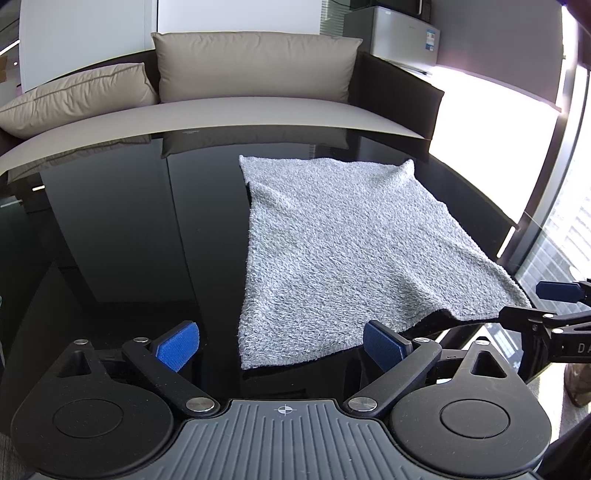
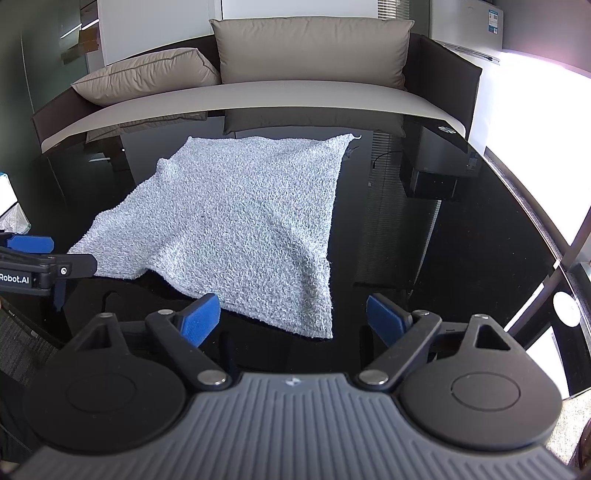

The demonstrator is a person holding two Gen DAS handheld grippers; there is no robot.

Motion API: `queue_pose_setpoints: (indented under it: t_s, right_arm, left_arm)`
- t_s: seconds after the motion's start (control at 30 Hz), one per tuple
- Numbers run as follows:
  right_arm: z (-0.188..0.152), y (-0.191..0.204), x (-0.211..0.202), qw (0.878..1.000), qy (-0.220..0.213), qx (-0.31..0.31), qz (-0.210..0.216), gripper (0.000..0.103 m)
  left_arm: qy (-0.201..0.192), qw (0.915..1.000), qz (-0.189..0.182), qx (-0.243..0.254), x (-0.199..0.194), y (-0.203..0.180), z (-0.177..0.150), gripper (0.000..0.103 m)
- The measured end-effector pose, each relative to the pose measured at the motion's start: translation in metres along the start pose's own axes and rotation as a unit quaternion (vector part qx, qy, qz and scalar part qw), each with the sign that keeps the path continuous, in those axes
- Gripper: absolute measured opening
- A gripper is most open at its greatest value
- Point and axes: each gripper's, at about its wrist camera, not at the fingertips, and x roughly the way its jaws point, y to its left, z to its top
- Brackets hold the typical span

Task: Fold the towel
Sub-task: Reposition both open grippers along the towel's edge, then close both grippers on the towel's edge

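Note:
A grey-white terry towel lies spread almost flat on a glossy black table, with shallow wrinkles. My left gripper hangs low over the towel's near left corner; its blue pads stand wide apart, and the corner lies between them untouched. In the right wrist view the towel shows its near right corner between the spread pads of my right gripper. Each gripper also appears at the other view's edge: the right gripper beside a slightly raised towel corner, the left gripper beside the left corner.
A sofa with beige cushions runs behind the table's far edge. A small silver fridge stands at the back right, beside bright windows. A white object sits at the table's left edge. Bare tabletop extends to the towel's right.

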Motion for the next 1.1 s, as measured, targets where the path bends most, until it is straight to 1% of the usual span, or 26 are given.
queue_pose_setpoints:
  t_s: [0.03,0.07,0.17,0.2,0.27,0.3,0.37,0.43,0.5,0.57,0.6,0.67,0.77,0.8,0.83,0.93,1.07,1.1]
  right_arm:
    - [0.0001,-0.0001,0.0002,1.000,0.000,0.001,0.000,0.088]
    - [0.0001,0.0000,0.0003,1.000,0.001,0.001,0.000,0.088]
    - [-0.0004,-0.0003,0.0007,1.000,0.004,0.001,0.000,0.081]
    - [-0.0006,-0.0005,0.0016,1.000,0.007,0.001,0.000,0.078]
    - [-0.0012,-0.0003,0.0030,1.000,0.011,-0.001,-0.004,0.075]
    - [-0.0013,-0.0001,0.0029,1.000,0.010,-0.002,-0.005,0.073]
    - [-0.0014,-0.0004,0.0025,1.000,0.009,-0.003,-0.003,0.068]
    - [-0.0019,0.0006,0.0020,1.000,0.007,-0.008,-0.006,0.060]
    - [-0.0018,0.0009,0.0017,1.000,0.006,-0.011,-0.008,0.055]
    - [-0.0017,0.0008,0.0017,1.000,0.005,-0.014,-0.010,0.052]
    - [-0.0017,0.0007,0.0018,1.000,0.005,-0.015,-0.010,0.048]
    - [-0.0015,0.0003,0.0016,1.000,0.005,-0.015,-0.012,0.045]
    - [-0.0012,-0.0013,0.0009,1.000,0.005,-0.011,-0.010,0.038]
    - [-0.0009,-0.0021,0.0006,1.000,0.005,-0.008,-0.009,0.035]
    - [-0.0008,-0.0029,0.0003,1.000,0.005,-0.006,-0.007,0.029]
    - [-0.0005,-0.0046,-0.0003,1.000,0.005,-0.002,-0.003,0.021]
    - [0.0000,-0.0044,-0.0009,1.000,0.006,-0.001,0.000,0.018]
    - [0.0001,-0.0044,-0.0010,1.000,0.006,0.000,0.002,0.015]
  left_arm:
    - [0.001,1.0000,0.000,0.000,0.0000,-0.0001,0.0000,0.093]
    - [0.001,1.0000,0.000,0.000,0.0000,-0.0001,0.0001,0.090]
    - [0.008,0.9999,-0.006,0.000,0.0016,-0.0001,0.0003,0.079]
    - [0.009,0.9999,-0.006,0.001,0.0021,-0.0005,0.0001,0.079]
    - [0.009,0.9999,-0.002,0.006,0.0021,-0.0013,0.0002,0.073]
    - [0.009,0.9999,-0.002,0.006,0.0020,-0.0012,0.0001,0.073]
    - [0.007,1.0000,0.000,0.006,0.0020,-0.0010,0.0000,0.067]
    - [0.006,1.0000,0.001,0.007,0.0019,-0.0010,-0.0001,0.064]
    - [0.006,0.9999,0.004,0.009,0.0018,-0.0014,-0.0002,0.063]
    - [0.005,0.9999,0.004,0.010,0.0013,-0.0021,-0.0001,0.059]
    - [0.005,0.9999,0.004,0.011,0.0011,-0.0024,0.0000,0.058]
    - [0.004,0.9999,0.004,0.011,0.0006,-0.0023,0.0003,0.052]
    - [0.005,0.9999,0.003,0.011,0.0001,-0.0021,0.0004,0.047]
    - [0.005,0.9999,0.003,0.011,-0.0002,-0.0018,0.0006,0.046]
    - [0.005,0.9999,0.003,0.011,-0.0004,-0.0016,0.0007,0.043]
    - [0.004,1.0000,0.001,0.009,-0.0008,-0.0004,0.0013,0.034]
    - [0.005,0.9999,-0.001,0.010,-0.0015,-0.0006,0.0011,0.028]
    - [0.005,0.9999,-0.001,0.010,-0.0018,-0.0009,0.0011,0.026]
